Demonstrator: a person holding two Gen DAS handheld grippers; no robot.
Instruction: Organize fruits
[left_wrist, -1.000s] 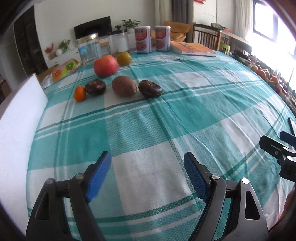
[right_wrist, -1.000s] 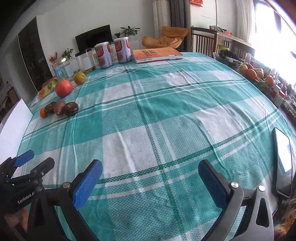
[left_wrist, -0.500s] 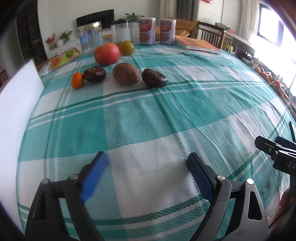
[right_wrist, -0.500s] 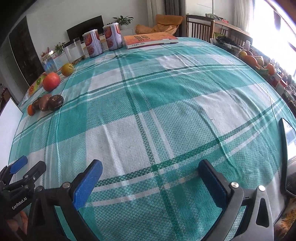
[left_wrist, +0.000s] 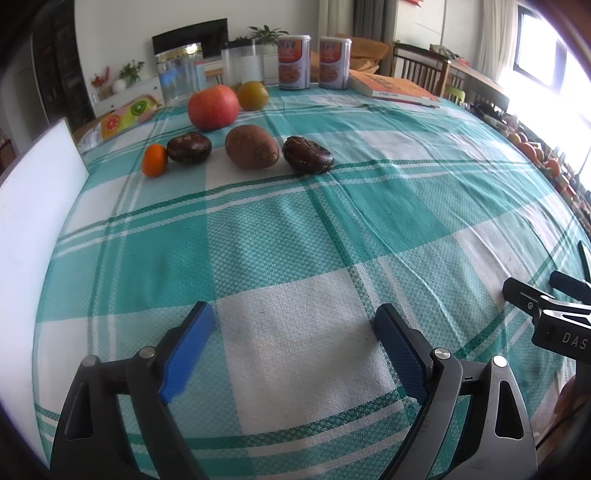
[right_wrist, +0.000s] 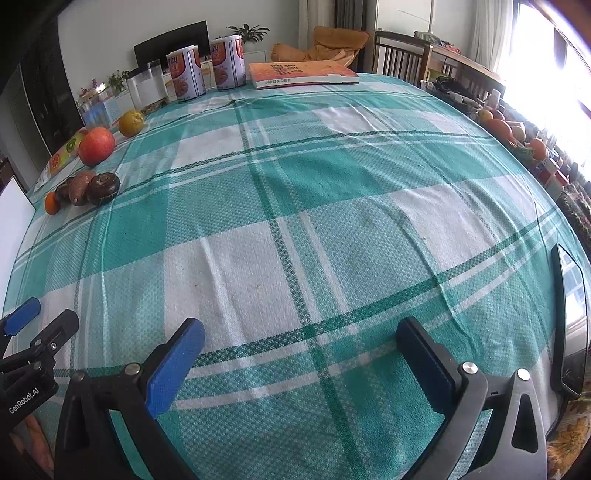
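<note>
Six fruits sit in a loose cluster at the far left of the bench (left_wrist: 295, 258), which is covered by a green and white checked cloth. Both grippers are well apart from them. The left gripper (left_wrist: 291, 343) has its fingers spread wide with nothing between them, and the right gripper (right_wrist: 299, 354) is the same, spread and holding nothing.

Nearest the left gripper runs a row of four: a small orange (left_wrist: 154, 160), touching or just beside a dark round fruit (left_wrist: 189, 147), then a brown oval fruit (left_wrist: 252, 146), then a dark wrinkled fruit (left_wrist: 307, 154). Behind them stand a big red apple (left_wrist: 213, 106) and a yellow-green citrus (left_wrist: 252, 95).

The apple looks the heaviest and firmest. Its skin is probably smooth and slippery, so a hold across its widest middle seems safest. The small orange is likely light and ready to roll, so the fingers should close on its sides low down. The two dark fruits may be soft or bruised, and a gentle squeeze across the short width suits them. The brown oval fruit is best taken across its narrow waist, not end to end. All are rounded, so any could roll away on the cloth if nudged before the fingers close.
</note>
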